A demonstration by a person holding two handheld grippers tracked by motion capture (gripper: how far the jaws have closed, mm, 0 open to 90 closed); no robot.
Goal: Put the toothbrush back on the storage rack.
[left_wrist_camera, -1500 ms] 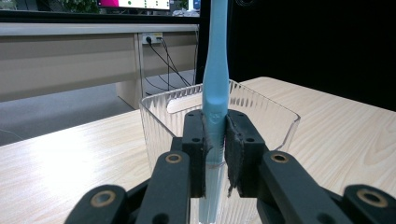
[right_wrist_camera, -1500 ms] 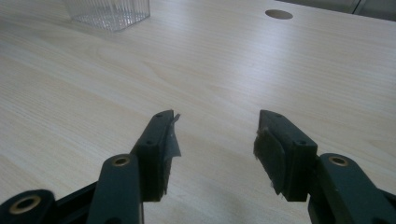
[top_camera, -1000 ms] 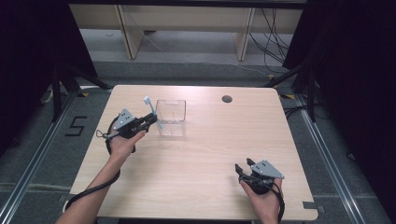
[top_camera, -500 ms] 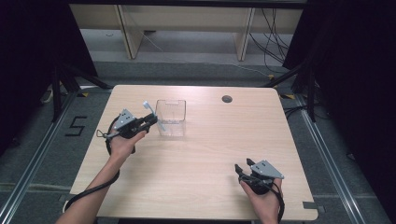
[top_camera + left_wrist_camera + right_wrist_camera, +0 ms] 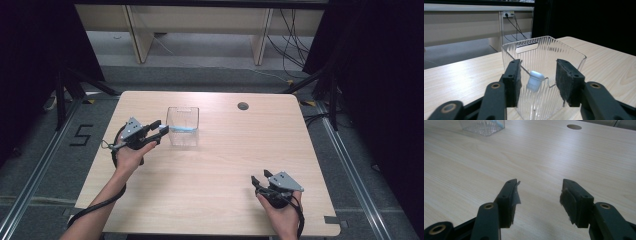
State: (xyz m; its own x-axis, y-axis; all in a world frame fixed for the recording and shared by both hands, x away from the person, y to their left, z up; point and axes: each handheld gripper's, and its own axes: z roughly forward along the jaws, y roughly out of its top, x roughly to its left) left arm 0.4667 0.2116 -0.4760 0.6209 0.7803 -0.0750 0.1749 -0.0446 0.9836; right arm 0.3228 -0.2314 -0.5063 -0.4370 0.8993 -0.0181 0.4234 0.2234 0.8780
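Gaping, just released, left hand-held gripper [image 5: 537,82] faces tube [image 5: 535,80] in clear bin [image 5: 564,52] — right hand-held gripper [image 5: 539,195] released.

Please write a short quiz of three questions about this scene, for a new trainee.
1. True or false: the toothbrush lies in the clear bin.
2. Which gripper is at the bin? A) left B) right
3. What lies between the jaws of the right gripper?

Key:
1. True; its head leans at the notched rim.
2. A; the left gripper is at the bin's side, jaws just opened and off the toothbrush.
3. Nothing; they stand open above bare table.
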